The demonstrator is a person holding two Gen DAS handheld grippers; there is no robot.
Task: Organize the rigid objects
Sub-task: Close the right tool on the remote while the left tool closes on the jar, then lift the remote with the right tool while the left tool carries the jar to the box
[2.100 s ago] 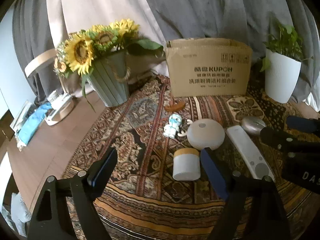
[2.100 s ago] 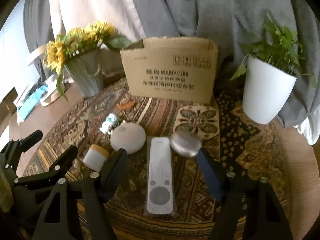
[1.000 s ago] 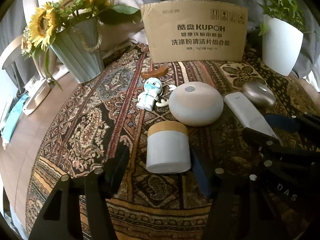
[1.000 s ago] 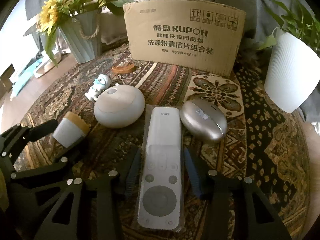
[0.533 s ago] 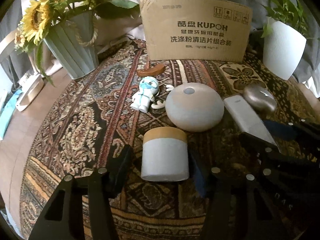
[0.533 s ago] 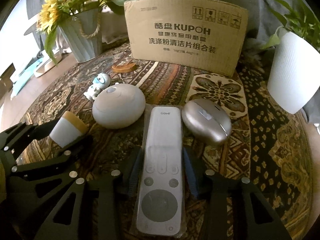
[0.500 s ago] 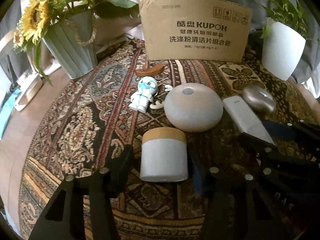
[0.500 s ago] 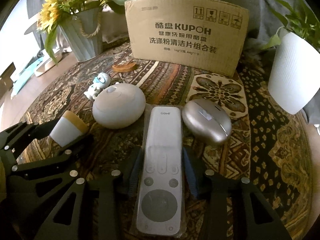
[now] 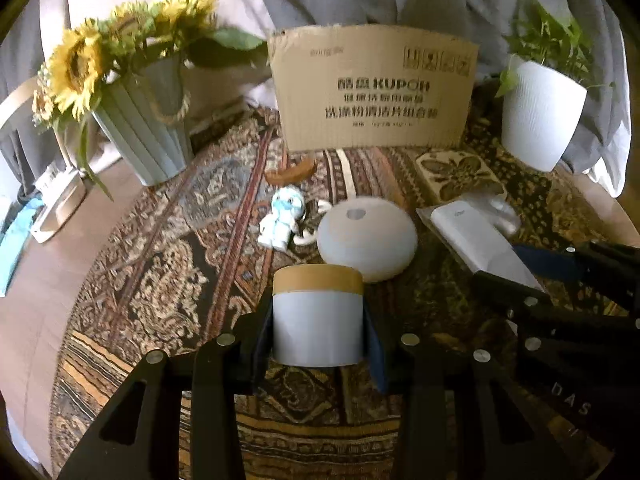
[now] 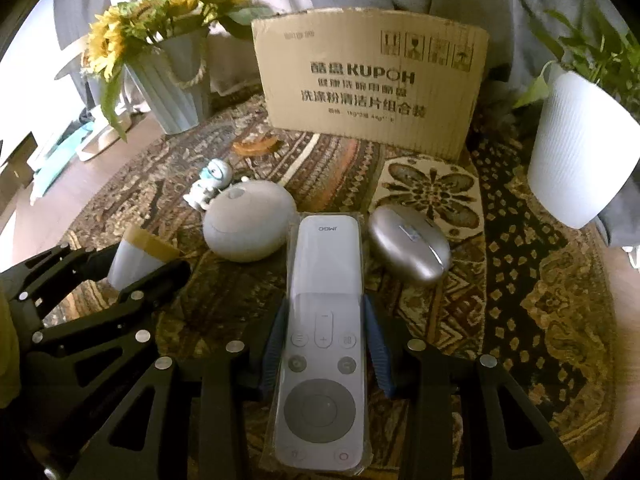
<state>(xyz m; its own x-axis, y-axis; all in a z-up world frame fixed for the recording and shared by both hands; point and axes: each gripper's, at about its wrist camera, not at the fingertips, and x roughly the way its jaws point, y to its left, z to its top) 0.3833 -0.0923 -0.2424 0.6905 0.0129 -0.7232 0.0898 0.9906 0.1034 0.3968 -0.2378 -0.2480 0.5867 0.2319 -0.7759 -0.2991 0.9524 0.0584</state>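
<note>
My left gripper point(image 9: 318, 332) is shut on a white jar with a tan lid point(image 9: 317, 314), held just above the patterned rug. The jar also shows in the right wrist view point(image 10: 136, 254). My right gripper point(image 10: 326, 340) is shut on a white remote in a clear sleeve point(image 10: 322, 336), tilted up off the rug; it also shows in the left wrist view point(image 9: 476, 240). A white round speaker point(image 9: 366, 236) and a small astronaut figure point(image 9: 282, 218) lie beyond the jar. A silver mouse point(image 10: 410, 244) lies right of the remote. An open cardboard box point(image 10: 370, 80) stands at the back.
A sunflower vase point(image 9: 146, 132) stands at the back left and a white plant pot point(image 10: 580, 152) at the back right. A brown wooden piece point(image 9: 292, 172) lies before the box. A floral coaster point(image 10: 430, 192) lies near the mouse. The rug point(image 9: 152, 280) ends at wood floor on the left.
Both grippers have closed: the left on the jar, the right on the remote. Both objects have started to lift off the rug, and the remote's far end has tilted up.
</note>
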